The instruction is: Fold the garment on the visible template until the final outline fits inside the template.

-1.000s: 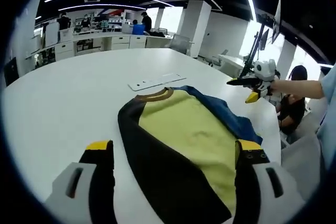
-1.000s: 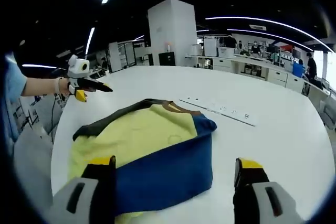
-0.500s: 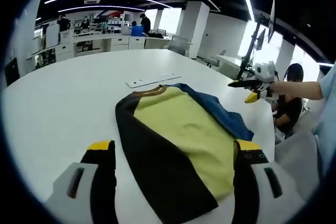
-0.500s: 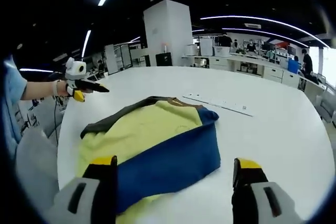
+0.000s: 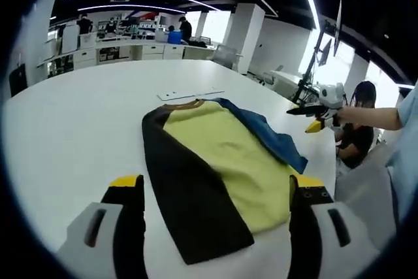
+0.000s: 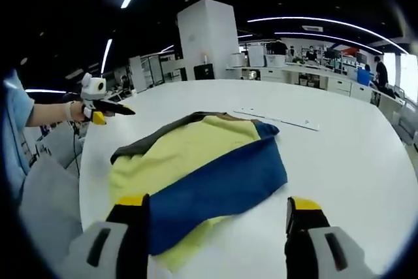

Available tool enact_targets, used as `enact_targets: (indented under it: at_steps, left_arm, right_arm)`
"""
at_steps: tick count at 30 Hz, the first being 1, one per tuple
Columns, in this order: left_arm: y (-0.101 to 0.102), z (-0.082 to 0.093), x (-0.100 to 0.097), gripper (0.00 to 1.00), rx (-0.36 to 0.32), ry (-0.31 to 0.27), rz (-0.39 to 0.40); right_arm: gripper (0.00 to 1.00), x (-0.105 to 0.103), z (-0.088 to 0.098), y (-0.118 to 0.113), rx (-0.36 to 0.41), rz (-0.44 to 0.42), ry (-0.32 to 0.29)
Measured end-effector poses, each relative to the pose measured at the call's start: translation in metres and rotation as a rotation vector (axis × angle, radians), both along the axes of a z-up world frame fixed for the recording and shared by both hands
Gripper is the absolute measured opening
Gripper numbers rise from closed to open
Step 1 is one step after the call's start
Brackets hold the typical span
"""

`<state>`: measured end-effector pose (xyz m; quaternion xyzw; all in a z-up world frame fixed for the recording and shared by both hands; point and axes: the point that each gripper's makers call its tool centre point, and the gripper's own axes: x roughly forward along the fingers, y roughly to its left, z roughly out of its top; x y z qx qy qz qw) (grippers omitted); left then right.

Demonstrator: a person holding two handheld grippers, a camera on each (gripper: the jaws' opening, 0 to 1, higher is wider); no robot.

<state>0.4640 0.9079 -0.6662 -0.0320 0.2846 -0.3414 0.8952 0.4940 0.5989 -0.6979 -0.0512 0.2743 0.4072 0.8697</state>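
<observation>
— Broadly, what occupies the scene?

— A large round white table [image 5: 72,129], on which lies a folded garment [image 5: 215,161] of yellow cloth with one black side panel and one blue side panel. In the left gripper view the black panel is nearest that view's jaws and the blue panel lies on the far side; in the right gripper view [image 6: 202,168] the blue panel is nearest. A brown collar sits at the garment's far end, near a long white strip [image 6: 281,119] lying flat on the table beyond it.

— And the grippers?

— The left gripper [image 5: 215,191], grey with black jaws and yellow tips, has its jaws wide apart above the table's near edge, holding nothing; seen from the right gripper view it hangs in the air well apart from the garment [image 6: 104,110]. The right gripper [image 6: 215,210] likewise has its jaws spread and empty; from the left gripper view it is held off the table's far edge [image 5: 320,112].

— Anything smaller?

— Desks and people stand in the office background.
</observation>
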Motion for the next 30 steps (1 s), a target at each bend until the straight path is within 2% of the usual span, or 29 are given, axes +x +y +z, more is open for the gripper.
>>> enact_targets:
  at_steps: [12, 18, 20, 23, 26, 27, 30]
  left_arm:
    - [-0.001, -0.003, -0.015, 0.87, -0.021, 0.003, 0.018]
    - [0.001, -0.004, -0.019, 0.87, -0.029, 0.004, 0.029]
    - [0.002, -0.004, -0.021, 0.86, -0.032, 0.005, 0.032]
    - [0.002, -0.007, -0.024, 0.86, -0.035, 0.007, 0.042]
    - [0.000, -0.010, -0.030, 0.86, -0.054, 0.013, 0.054]
    - [0.000, -0.012, -0.031, 0.86, -0.057, 0.015, 0.056]
    - [-0.001, -0.016, -0.036, 0.86, -0.060, 0.024, 0.060]
  right_arm:
    - [0.82, -0.012, -0.005, -0.003, 0.005, -0.020, 0.011]
    - [0.74, -0.013, 0.003, -0.001, 0.004, -0.035, -0.031]
    - [0.68, -0.018, 0.006, 0.005, -0.009, -0.010, -0.055]
    - [0.55, -0.028, 0.005, 0.014, -0.036, 0.002, -0.057]
    - [0.38, -0.041, 0.003, 0.027, -0.119, 0.091, -0.135]
    - [0.36, -0.046, 0.001, 0.032, -0.115, 0.101, -0.121]
    - [0.34, -0.057, -0.002, 0.047, -0.147, 0.185, -0.139]
